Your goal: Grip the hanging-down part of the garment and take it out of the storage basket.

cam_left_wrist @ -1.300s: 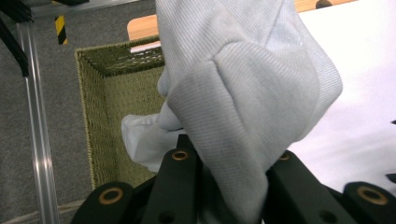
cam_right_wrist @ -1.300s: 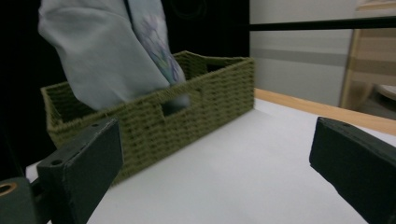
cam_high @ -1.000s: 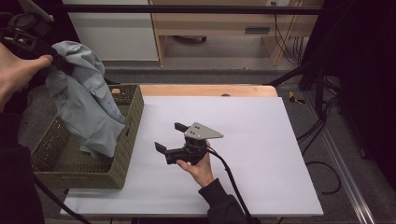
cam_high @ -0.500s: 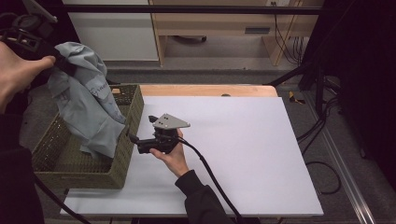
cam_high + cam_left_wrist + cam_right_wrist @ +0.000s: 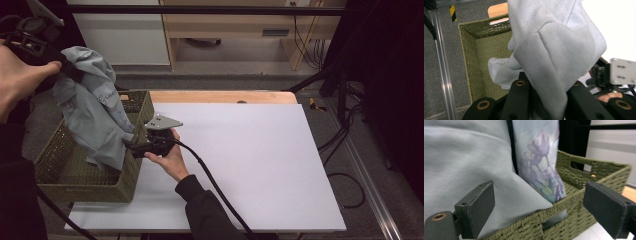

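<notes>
**Grey garment held up over the woven basket**

A pale grey garment (image 5: 95,112) hangs over the green woven basket (image 5: 60,177) at the left end of the white table (image 5: 260,165). Its top is bunched and raised, and its lower folds drop inside the basket near the right-hand wall. A floral print of purple blooms (image 5: 536,162) shows on part of the fabric in the right gripper view.

The left gripper (image 5: 67,67) is lifted high at the upper left, held in the person's left hand (image 5: 17,80). Its jaws are clamped on the gathered cloth, which spills out between them in the left gripper view.

The right gripper (image 5: 131,146) sits low at the basket's right wall, held by the right hand (image 5: 167,157), with its grey three-cornered plate on top. Its jaws stand wide apart on either side of the rim, with the hanging cloth just beyond them and nothing pinched. A black cable (image 5: 215,185) trails from it toward the near table edge.
</notes>
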Demonstrator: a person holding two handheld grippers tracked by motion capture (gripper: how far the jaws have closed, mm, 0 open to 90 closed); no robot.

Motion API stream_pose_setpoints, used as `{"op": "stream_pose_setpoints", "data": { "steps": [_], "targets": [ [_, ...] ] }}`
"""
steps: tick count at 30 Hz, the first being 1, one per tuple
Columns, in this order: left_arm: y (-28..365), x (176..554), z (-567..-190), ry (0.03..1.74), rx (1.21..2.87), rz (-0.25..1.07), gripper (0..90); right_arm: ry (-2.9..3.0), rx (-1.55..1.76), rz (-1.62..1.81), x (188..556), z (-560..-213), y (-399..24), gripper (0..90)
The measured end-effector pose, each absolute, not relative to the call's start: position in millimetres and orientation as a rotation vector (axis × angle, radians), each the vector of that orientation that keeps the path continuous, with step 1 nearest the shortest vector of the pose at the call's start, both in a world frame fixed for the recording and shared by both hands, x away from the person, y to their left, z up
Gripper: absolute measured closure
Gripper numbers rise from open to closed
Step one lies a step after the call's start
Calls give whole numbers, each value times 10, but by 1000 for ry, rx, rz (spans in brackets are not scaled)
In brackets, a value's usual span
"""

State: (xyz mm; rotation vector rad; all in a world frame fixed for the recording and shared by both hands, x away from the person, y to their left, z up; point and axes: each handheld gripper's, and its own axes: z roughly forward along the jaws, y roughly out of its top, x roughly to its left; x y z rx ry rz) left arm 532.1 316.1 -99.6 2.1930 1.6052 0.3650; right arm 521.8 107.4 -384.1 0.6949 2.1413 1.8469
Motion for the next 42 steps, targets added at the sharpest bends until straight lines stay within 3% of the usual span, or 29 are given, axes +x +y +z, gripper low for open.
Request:
{"op": "stream_pose_setpoints", "data": {
  "steps": [14, 15, 17, 20, 21, 22, 23, 25, 28, 42],
  "targets": [
    [3080, 5299, -975, 1584, 2216, 384, 795, 2198, 658, 1828, 5357, -3861, 1430, 141],
    [3072, 5301, -976, 1581, 2219, 379, 796, 2185, 654, 1823, 5372, -3870, 1472, 211],
    [3048, 5306, -981, 1575, 2226, 380, 796, 2181, 669, 1828, 5364, -3871, 1487, 261],
    [3037, 5306, -986, 1574, 2229, 383, 796, 2163, 678, 1830, 5357, -3877, 1523, 476],
    [3037, 5306, -987, 1574, 2228, 383, 796, 2159, 682, 1806, 5359, -3878, 1528, 598],
    [3040, 5307, -989, 1576, 2228, 381, 796, 2159, 682, 1806, 5359, -3878, 1528, 598],
    [3042, 5307, -989, 1576, 2230, 386, 796, 2161, 679, 1800, 5369, -3879, 1519, 741],
    [3064, 5308, -994, 1577, 2224, 384, 796, 2174, 679, 1804, 5378, -3877, 1496, 839],
    [3095, 5306, -995, 1580, 2217, 381, 796, 2178, 658, 1819, 5385, -3861, 1461, 874],
    [3222, 5269, -1017, 1589, 2184, 387, 796, 2135, 629, 1859, 5283, -3645, 1003, 880]
  ]
}}
